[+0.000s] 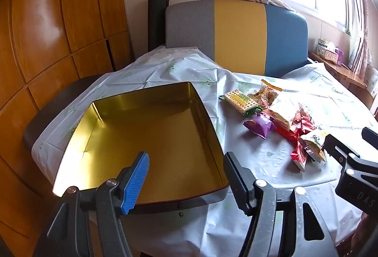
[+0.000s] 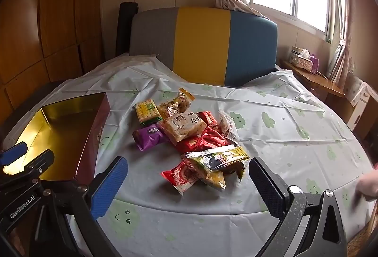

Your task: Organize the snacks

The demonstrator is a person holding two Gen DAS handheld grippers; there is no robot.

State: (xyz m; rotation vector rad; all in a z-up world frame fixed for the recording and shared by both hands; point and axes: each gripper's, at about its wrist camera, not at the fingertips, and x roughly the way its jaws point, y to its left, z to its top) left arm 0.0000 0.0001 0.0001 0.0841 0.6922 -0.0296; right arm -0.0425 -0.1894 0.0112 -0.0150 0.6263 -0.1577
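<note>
The snack packets are heaped mid-table, the empty tin toward the left edge. Both the left gripper and right gripper are spread, empty. Overlapping wrappers, seemingly slippery, could be dragged along or dropped short of the tin.

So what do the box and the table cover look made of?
Box: probably thin metal, a tin; its gold inside mirrors the light and has crisp folded corners. Table cover: likely thin plastic sheet, glossy and creased in sharp fold lines.
</note>
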